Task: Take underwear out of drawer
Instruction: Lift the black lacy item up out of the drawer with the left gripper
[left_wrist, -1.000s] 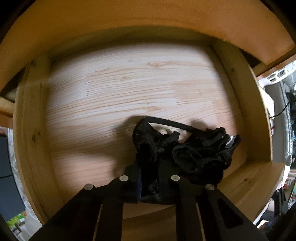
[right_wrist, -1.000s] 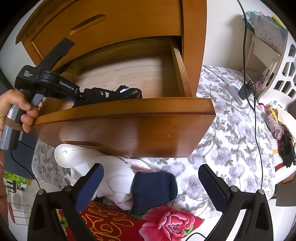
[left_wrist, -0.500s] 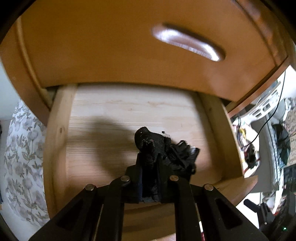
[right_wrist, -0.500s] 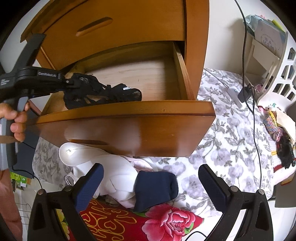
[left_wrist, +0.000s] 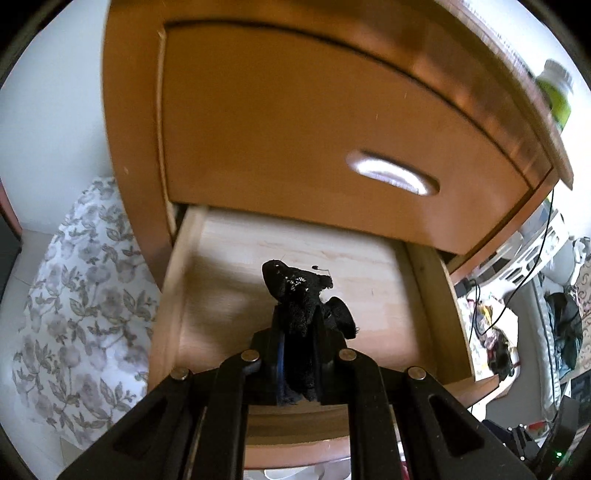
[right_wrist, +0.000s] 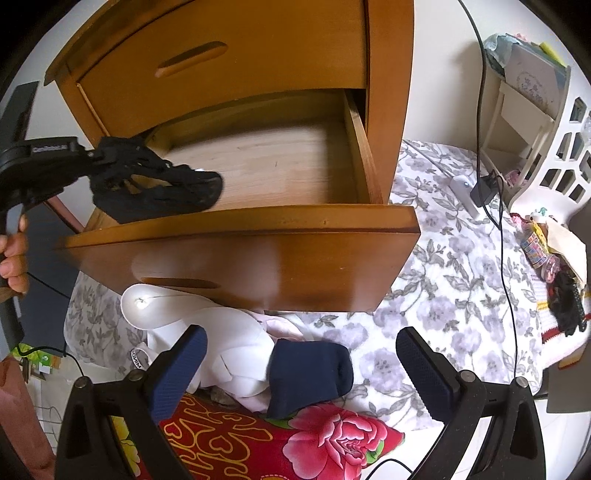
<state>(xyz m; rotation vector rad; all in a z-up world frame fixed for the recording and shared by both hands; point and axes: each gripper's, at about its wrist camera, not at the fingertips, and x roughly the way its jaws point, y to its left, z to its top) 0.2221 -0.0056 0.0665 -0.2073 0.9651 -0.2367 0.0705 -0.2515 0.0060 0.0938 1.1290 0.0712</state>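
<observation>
Black lace underwear (right_wrist: 159, 188) hangs in the air over the left end of the open wooden drawer (right_wrist: 258, 236), above its front rim. My left gripper (left_wrist: 298, 325) is shut on it, and a bunched black wad (left_wrist: 295, 291) sticks up between the fingers in the left wrist view. The same gripper (right_wrist: 98, 157) comes in from the left in the right wrist view, held by a hand (right_wrist: 13, 258). The drawer's pale floor (left_wrist: 295, 266) lies bare. My right gripper (right_wrist: 301, 363) stands open below the drawer front, nothing between its blue-padded fingers (right_wrist: 181, 365).
A closed upper drawer (left_wrist: 332, 122) with a slot handle sits above the open one. Below lie white cloth (right_wrist: 221, 339), a navy sock (right_wrist: 308, 373), a red flowered cushion (right_wrist: 295, 443) and a floral bedspread (right_wrist: 461, 288). A white basket (right_wrist: 554, 140) and cables stand at right.
My left gripper has lifted the black underwear off the drawer floor and drawn it up and back toward the left, clear of the front rim. My right gripper has stayed in place.
</observation>
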